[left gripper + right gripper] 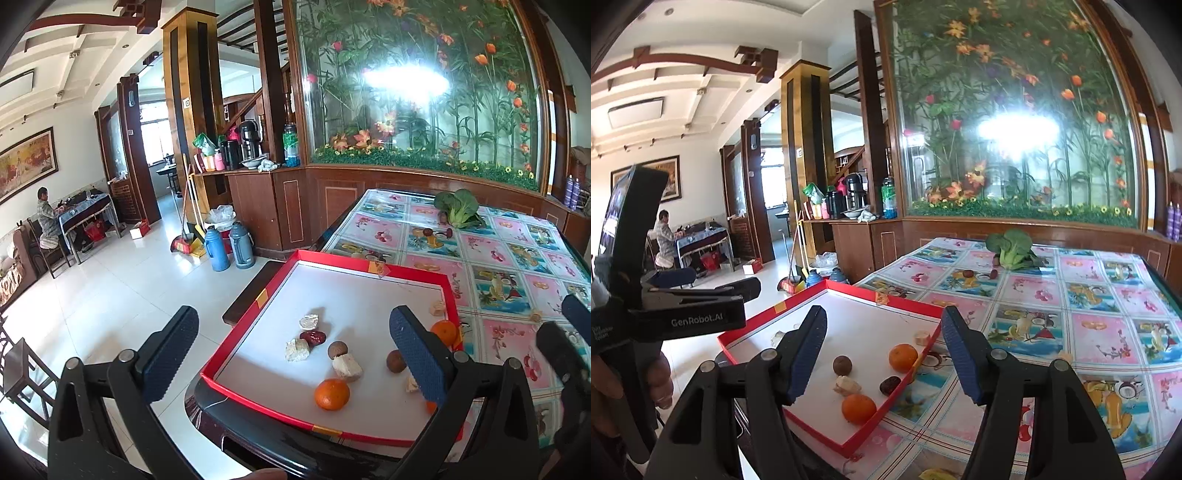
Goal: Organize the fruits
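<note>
Left gripper [291, 354]: jaws spread as wide as they go, nothing between the pads; it hangs above the near left corner of the tray.
Right gripper [884, 354]: jaws parted about halfway, nothing held; it hangs over the right edge of the tray, and fruit shows in the gap well below the pads.
Tray [258, 306]: shallow red-rimmed box with a white floor, on the near left end of the table, its near left corner jutting past the table edge.
Oranges: one [331, 394] near the front rim of the tray; a second [445, 332] against the right rim, partly behind the left gripper's right finger [417, 358].
Round brown fruits: two, one [337, 350] mid-tray and one [396, 361] to its right; they may be longans, though the view is too coarse to be sure.
Red date [313, 338]: mid-tray, touching a pale chunk [297, 350] at its near left.
Other pale chunks: one [308, 322] just beyond the date, one [347, 367] touching the mid-tray brown fruit, one [437, 307] at the far right rim.
Table [498, 258]: covered by a cloth of pink and blue fruit-print squares.
Leafy green vegetable [458, 210]: at the far end of the table, well apart from the tray.
Floor beyond: two blue thermos flasks [229, 247] stand on the white tiles left of the table.
Person [46, 218]: seated at a small table at the far left.
</note>
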Motion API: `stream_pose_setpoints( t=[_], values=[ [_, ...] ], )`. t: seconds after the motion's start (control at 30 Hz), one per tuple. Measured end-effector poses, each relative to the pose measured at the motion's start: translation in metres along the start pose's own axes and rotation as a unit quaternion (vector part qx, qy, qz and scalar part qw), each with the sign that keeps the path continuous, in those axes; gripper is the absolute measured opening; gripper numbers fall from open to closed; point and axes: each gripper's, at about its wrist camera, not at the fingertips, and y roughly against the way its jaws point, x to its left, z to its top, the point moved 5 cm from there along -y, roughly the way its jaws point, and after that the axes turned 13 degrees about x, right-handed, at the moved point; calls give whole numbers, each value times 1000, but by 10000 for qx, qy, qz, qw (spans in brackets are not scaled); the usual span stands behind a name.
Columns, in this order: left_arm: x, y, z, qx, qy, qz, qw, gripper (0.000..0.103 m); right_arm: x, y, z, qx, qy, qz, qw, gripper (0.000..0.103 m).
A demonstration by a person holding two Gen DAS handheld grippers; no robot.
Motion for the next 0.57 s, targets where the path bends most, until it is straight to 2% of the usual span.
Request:
stream_pose_setpoints(
  t=[0.37,0.57],
  values=[
    [5,3,-3,2,44,-2,10000,103,6,-7,-4,92,117,34,9999,65],
    [2,3,-1,-40,-9,-42,10000,103,-9,-11,0,162,-73,-45,9998,65]
  ],
)
